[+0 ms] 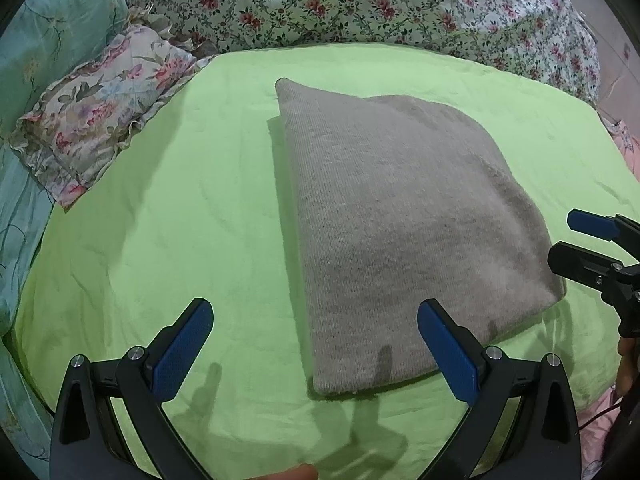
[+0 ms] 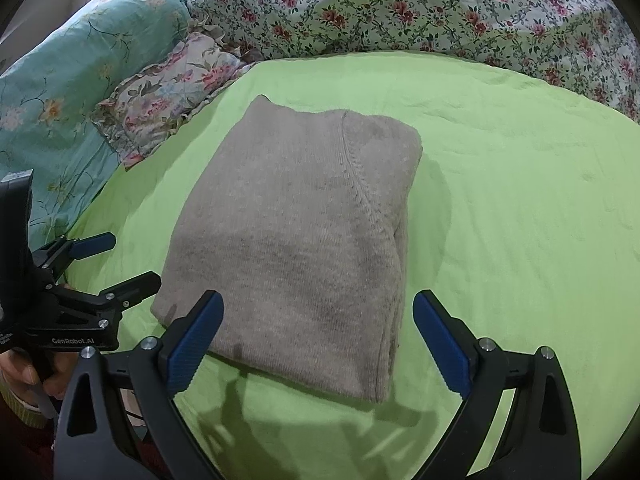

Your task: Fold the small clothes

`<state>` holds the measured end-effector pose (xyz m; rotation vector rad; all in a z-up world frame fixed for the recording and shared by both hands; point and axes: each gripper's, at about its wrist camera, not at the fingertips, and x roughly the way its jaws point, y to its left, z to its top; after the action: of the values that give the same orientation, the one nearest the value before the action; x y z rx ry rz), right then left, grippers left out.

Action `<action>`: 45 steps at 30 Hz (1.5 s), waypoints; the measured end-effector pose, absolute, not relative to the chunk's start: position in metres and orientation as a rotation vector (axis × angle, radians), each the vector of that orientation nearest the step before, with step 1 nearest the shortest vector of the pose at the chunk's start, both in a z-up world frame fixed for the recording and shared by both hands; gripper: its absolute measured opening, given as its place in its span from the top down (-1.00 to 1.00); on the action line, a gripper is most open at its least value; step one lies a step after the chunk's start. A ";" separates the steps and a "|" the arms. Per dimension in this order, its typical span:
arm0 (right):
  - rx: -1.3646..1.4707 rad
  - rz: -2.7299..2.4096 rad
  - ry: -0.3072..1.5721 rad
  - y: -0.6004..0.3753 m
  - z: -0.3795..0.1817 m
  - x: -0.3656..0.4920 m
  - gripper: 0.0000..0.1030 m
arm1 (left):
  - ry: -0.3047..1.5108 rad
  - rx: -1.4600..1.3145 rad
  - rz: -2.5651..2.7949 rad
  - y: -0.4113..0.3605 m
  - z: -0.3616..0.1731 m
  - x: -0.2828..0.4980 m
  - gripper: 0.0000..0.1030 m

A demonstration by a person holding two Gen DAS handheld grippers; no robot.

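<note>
while both grippers' fingers [image 1: 448, 356] [image 2: 192, 344] gape empty, the grey knit garment [image 2: 296, 240] lies folded square.

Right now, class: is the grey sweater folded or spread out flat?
Folded. The grey sweater lies as a compact block on the green sheet, with stacked layers showing along its right edge. Neither gripper touches it.

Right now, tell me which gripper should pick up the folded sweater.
Probably the right gripper: open, with the grey sweater partly between its fingers. The left gripper, also open, mostly faces bare green sheet.
</note>
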<state>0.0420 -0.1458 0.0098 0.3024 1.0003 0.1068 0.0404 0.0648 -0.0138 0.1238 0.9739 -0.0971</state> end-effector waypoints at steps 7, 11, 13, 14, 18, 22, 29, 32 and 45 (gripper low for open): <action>0.299 0.111 0.999 -0.144 0.010 0.047 -0.86 | 0.973 0.118 -0.095 0.065 -0.013 0.045 -0.99; 0.303 0.110 1.001 -0.144 0.009 0.049 -0.87 | 0.969 0.111 -0.096 0.066 -0.012 0.049 -0.99; 0.302 0.108 1.002 -0.143 0.009 0.049 -0.87 | 0.967 0.105 -0.095 0.066 -0.011 0.049 -0.99; 0.304 0.108 1.001 -0.143 0.009 0.050 -0.87 | 0.966 0.103 -0.095 0.066 -0.011 0.050 -0.99; 0.315 0.102 0.995 -0.145 0.008 0.049 -0.87 | 0.960 0.093 -0.098 0.066 -0.009 0.051 -0.99; 0.330 0.091 0.996 -0.148 0.006 0.049 -0.87 | 0.964 0.089 -0.092 0.066 -0.010 0.051 -0.99; 0.332 0.097 0.991 -0.150 0.007 0.051 -0.87 | 0.966 0.090 -0.093 0.065 -0.010 0.052 -0.99; 0.331 0.096 0.991 -0.149 0.008 0.050 -0.87 | 0.966 0.091 -0.094 0.065 -0.010 0.052 -0.99; 0.332 0.095 0.992 -0.150 0.007 0.050 -0.87 | 0.966 0.095 -0.095 0.063 -0.009 0.052 -0.99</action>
<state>0.0499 -0.1496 0.0074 0.3319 0.9915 0.0949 0.0523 0.0628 -0.0094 0.0949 0.9660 -0.0947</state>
